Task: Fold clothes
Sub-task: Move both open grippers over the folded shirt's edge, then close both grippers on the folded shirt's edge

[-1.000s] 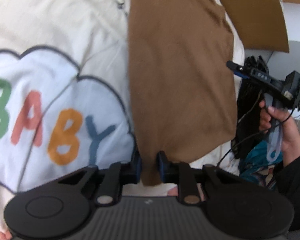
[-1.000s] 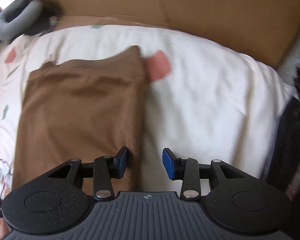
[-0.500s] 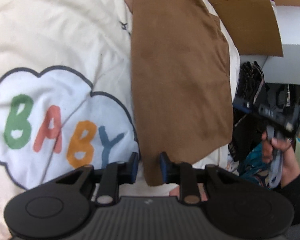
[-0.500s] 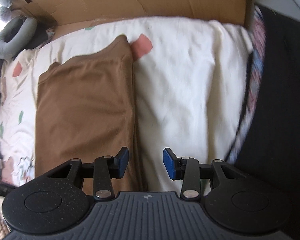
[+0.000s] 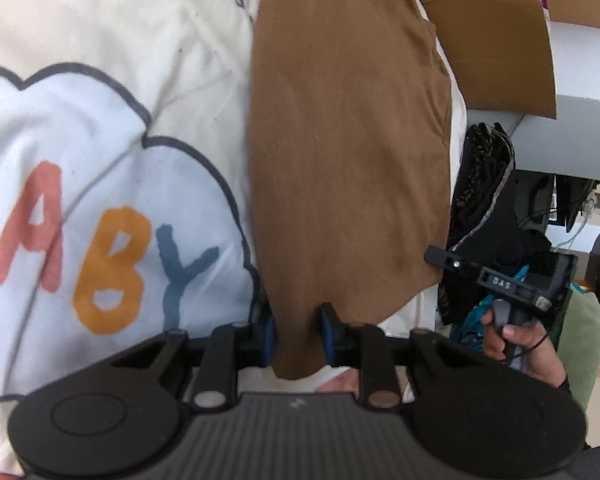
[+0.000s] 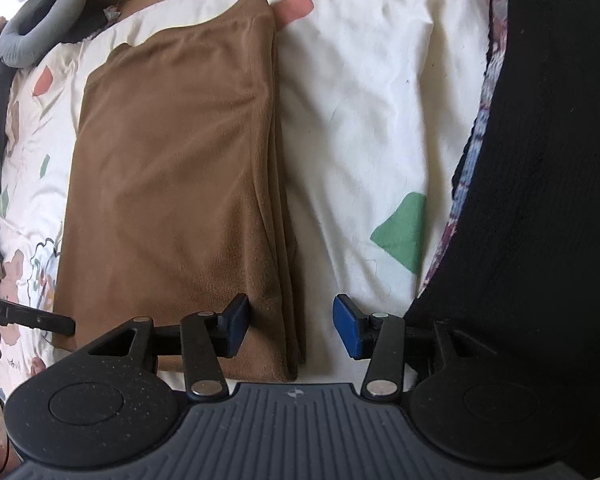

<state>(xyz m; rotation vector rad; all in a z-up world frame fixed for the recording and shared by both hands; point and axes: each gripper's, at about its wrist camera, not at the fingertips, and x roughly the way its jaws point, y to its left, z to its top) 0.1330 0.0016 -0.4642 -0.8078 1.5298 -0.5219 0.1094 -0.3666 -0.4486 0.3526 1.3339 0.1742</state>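
Left wrist view: our left gripper (image 5: 296, 330) pinches the near corner of the brown garment (image 5: 348, 152), jaws having just closed further; it lies folded lengthwise on the cream bedspread (image 5: 112, 40). We judge it soft, light, limp; take it by corners. Right wrist view alone shows the stacked fold edge between the right gripper (image 6: 290, 326), whose spread jaws, just widening, clamp nothing.
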